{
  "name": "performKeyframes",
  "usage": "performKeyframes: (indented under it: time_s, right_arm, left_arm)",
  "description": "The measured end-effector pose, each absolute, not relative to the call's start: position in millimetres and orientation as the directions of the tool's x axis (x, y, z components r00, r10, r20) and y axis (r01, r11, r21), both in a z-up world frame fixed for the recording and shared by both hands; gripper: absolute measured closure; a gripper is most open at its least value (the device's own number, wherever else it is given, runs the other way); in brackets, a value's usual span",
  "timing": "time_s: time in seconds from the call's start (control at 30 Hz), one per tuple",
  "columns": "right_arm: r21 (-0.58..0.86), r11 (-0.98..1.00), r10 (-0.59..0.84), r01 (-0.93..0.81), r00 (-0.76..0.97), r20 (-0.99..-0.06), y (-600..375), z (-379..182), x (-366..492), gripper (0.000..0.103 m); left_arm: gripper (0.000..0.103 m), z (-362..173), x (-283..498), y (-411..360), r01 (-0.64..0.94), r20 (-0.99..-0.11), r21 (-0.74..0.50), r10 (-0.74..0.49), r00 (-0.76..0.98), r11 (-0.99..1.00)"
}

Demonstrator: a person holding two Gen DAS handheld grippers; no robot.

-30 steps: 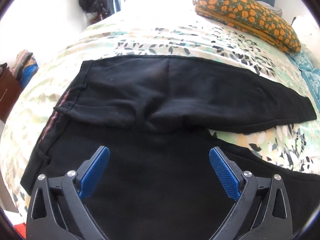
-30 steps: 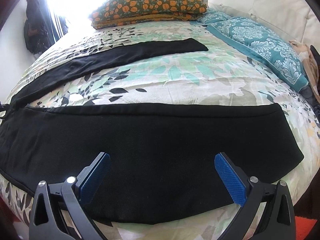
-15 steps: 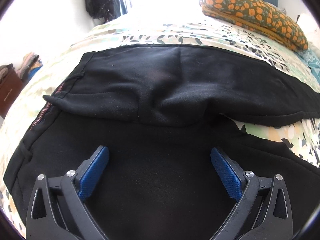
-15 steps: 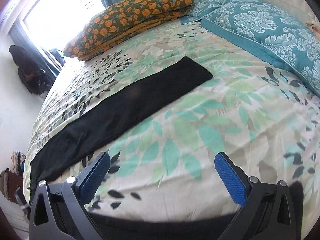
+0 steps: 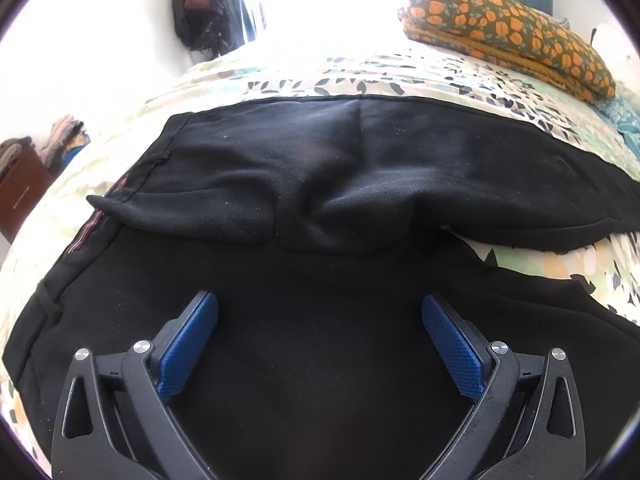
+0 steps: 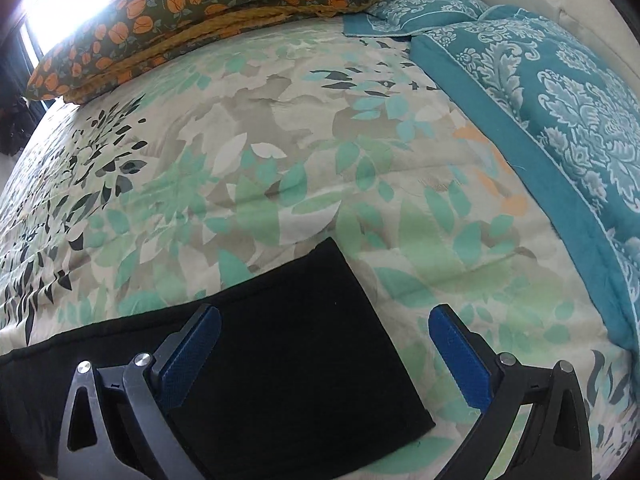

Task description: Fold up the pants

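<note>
Black pants [image 5: 320,184] lie spread on a leaf-print bedspread [image 5: 360,76], waistband to the left, with the far side bunched into a fold across the seat. My left gripper [image 5: 320,328] is open and empty, low over the near part of the seat. In the right wrist view, the cuff end of the far pant leg [image 6: 304,340] lies flat between the fingers. My right gripper [image 6: 324,344] is open and empty just above that cuff, with the hem edge to the right.
An orange-flowered pillow [image 6: 208,12] lies at the far side of the bed; it also shows in the left wrist view [image 5: 508,32]. Teal patterned pillows [image 6: 560,100] line the right side. A dark bag [image 5: 200,8] hangs by the window, and a wooden cabinet [image 5: 20,192] stands at left.
My right gripper has moved from the near pant leg across the bed to the cuff of the far leg. My left gripper has moved closer in over the seat.
</note>
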State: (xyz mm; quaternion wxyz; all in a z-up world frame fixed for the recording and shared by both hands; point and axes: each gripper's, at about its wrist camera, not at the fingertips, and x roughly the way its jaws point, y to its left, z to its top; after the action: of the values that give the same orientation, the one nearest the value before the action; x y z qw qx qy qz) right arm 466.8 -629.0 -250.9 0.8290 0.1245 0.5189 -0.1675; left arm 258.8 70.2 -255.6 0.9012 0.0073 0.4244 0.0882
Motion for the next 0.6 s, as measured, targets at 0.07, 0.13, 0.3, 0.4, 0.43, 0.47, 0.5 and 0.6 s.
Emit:
performKeyframes:
  time_s: [0.07,0.13,0.3,0.4,0.43,0.47,0.5,0.6]
  right_arm:
    - [0.057,0.917,-0.118,0.394,0.405,-0.907,-632,-257,471,0.038]
    - [-0.019,0.916,-0.189,0.401,0.390,-0.901,-631,-254,467,0.095]
    - [0.099,0.931,-0.129,0.351,0.572,-0.810,-615,-206,412,0.097]
    - [0.159,0.942,-0.078,0.297,0.652,-0.754,-587,-175,360,0.097]
    - [0.185,0.941,-0.058,0.282,0.675,-0.735,-576,-166,338,0.097]
    - [0.212,0.940,-0.033,0.267,0.690,-0.723,-566,-158,317,0.097]
    - [0.245,0.936,-0.005,0.253,0.704,-0.710,-554,-152,295,0.097]
    - [0.327,0.917,0.051,0.230,0.744,-0.666,-520,-140,225,0.097]
  left_arm:
    - [0.001,-256,259,70,-0.153,-0.762,0.088,0.166,0.626,0.984]
    - [0.001,-256,259,70,-0.153,-0.761,0.089,0.167,0.626,0.984]
    - [0.001,-256,259,69,-0.154,-0.761,0.094,0.171,0.625,0.984]
    - [0.001,-255,259,68,-0.156,-0.762,0.104,0.179,0.622,0.982]
    - [0.001,-255,260,67,-0.156,-0.763,0.108,0.183,0.620,0.982]
    - [0.001,-255,260,67,-0.156,-0.763,0.113,0.186,0.618,0.981]
    - [0.001,-254,260,66,-0.156,-0.764,0.119,0.191,0.616,0.981]
    - [0.001,-253,262,63,-0.158,-0.767,0.140,0.208,0.608,0.978]
